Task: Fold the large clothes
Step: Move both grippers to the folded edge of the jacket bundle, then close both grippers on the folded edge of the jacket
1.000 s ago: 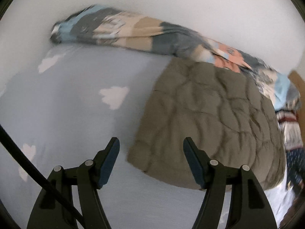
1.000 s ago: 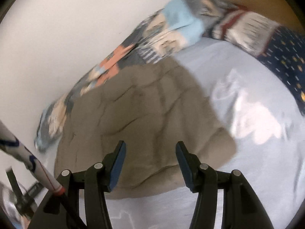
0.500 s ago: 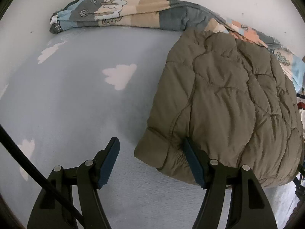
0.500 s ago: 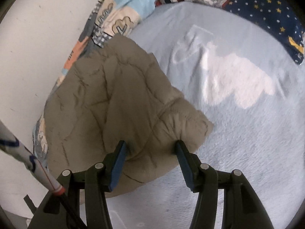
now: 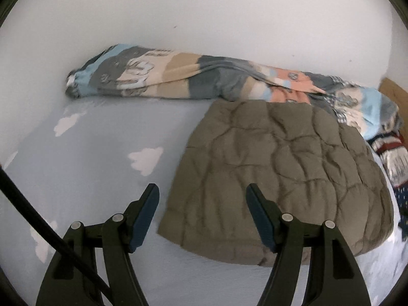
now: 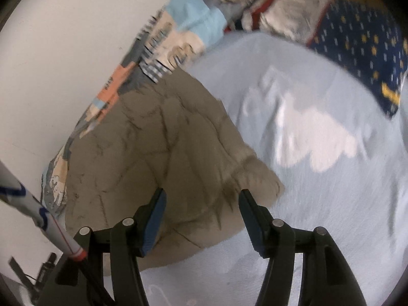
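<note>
An olive quilted jacket [image 5: 280, 173] lies folded into a rough rectangle on the bed, against the rolled blanket at the wall. My left gripper [image 5: 200, 191] hovers open over its near left corner, and the pads touch nothing. In the right wrist view the jacket [image 6: 158, 153] fills the left middle. My right gripper [image 6: 202, 196] hangs over its near right corner. Its jaws are opening, and the cloth lies below the gap, free of the pads.
The bed sheet [image 5: 89, 153] is light blue with white clouds. A patterned blanket [image 5: 178, 76] runs along the white wall [image 5: 204, 12]. A navy starred pillow [image 6: 362, 46] and a red-and-white knit [image 6: 288, 12] lie at the bed's far end. A black cable [image 5: 38, 219] crosses the lower left.
Half a second ago both grippers were low at the jacket's near edge, fingers against the cloth. Both have since drawn back from it, and the right jaws stand wider.
</note>
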